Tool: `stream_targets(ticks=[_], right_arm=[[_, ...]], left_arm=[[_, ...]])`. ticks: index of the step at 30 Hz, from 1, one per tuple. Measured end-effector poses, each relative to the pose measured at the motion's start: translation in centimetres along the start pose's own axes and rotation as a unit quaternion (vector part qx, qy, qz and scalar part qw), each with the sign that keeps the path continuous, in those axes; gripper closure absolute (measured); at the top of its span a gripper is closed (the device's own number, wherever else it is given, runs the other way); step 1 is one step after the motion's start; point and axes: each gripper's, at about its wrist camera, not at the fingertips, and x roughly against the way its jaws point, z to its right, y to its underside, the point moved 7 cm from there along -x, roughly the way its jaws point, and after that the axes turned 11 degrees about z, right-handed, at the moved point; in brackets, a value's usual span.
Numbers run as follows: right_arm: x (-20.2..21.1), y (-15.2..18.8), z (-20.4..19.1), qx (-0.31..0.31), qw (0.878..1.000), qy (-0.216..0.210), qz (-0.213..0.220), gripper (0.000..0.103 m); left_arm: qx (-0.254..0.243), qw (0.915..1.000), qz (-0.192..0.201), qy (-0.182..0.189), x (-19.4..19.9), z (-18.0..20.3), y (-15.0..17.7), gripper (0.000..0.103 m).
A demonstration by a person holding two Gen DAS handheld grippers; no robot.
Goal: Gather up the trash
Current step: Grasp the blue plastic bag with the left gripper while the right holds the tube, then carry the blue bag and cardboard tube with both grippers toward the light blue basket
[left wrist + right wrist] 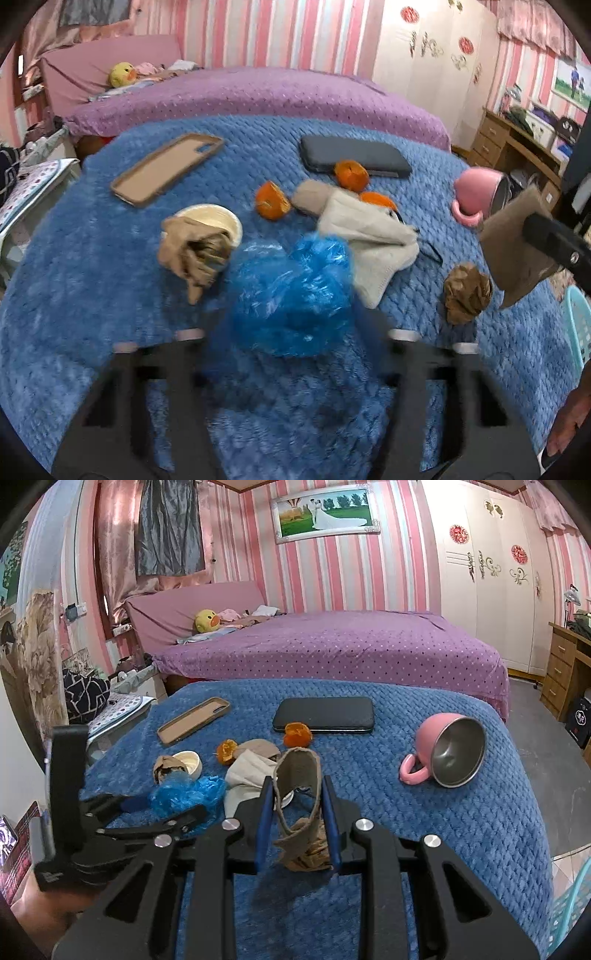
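Observation:
A crumpled blue plastic bag point(291, 291) lies on the blue blanket point(92, 295) between the blurred fingers of my left gripper point(295, 338); whether the pads press on it is unclear. My right gripper point(297, 781) is shut on a curled piece of brown cardboard point(295, 775), held up at the right of the left wrist view point(517, 251). Orange peels point(273, 201) point(351, 173), a brown paper ball point(467, 291) and crumpled brown paper point(192, 254) in a white bowl point(218, 218) lie further out. The right wrist view shows the left gripper point(162, 808) beside the bag point(184, 792).
A tan phone case point(166, 168), a dark phone point(354, 157), a pale cloth point(365, 236) and a tipped pink cup point(476, 195) also lie on the blanket. A turquoise basket point(578, 325) stands off the right edge. A purple bed point(332, 646) is behind.

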Motion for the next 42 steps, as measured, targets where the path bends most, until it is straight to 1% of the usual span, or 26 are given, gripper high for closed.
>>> stream_targets(ticks=[1,4,8,9,14,19,25,42], right_arm=[[0.0,0.0,0.0,0.0,1.0,-0.001,-0.001,0.078],[0.3,0.0,-0.1,0.001,1.0,-0.001,0.001,0.078],[1.4,-0.3,-0.4,0.001,1.0,-0.002,0.011,0.078],[1.8,-0.4,-0.5,0.001,1.0,-0.002,0.015,0.078],[3.6,-0.9,-0.7,0.0,1.0,-0.001,0.028,0.078],[5.2,-1.2,-0.8,0.001,0.999,0.004,0.039,0.078],[6.3,-1.5,-0.4,0.005,0.999,0.014,0.048,0.078],[7.9,-2.4,1.2,0.007,0.998,0.031,0.058,0.078]], left_arm=[[0.0,1.0,0.001,0.003,0.1,0.1,0.0,0.067],[-0.003,0.9998,0.013,0.013,0.9,0.6,-0.4,0.072],[0.001,0.9988,0.045,0.019,3.3,0.7,-1.7,0.072],[0.004,0.9981,0.059,0.02,4.4,0.7,-2.1,0.072],[0.008,0.9953,0.093,0.026,7.7,0.7,-3.2,0.072],[0.012,0.9941,0.103,0.031,9.5,0.6,-3.2,0.072],[0.008,0.993,0.112,0.037,10.7,1.2,-3.3,0.072],[0.004,0.9906,0.128,0.049,11.9,2.1,-3.7,0.072]])
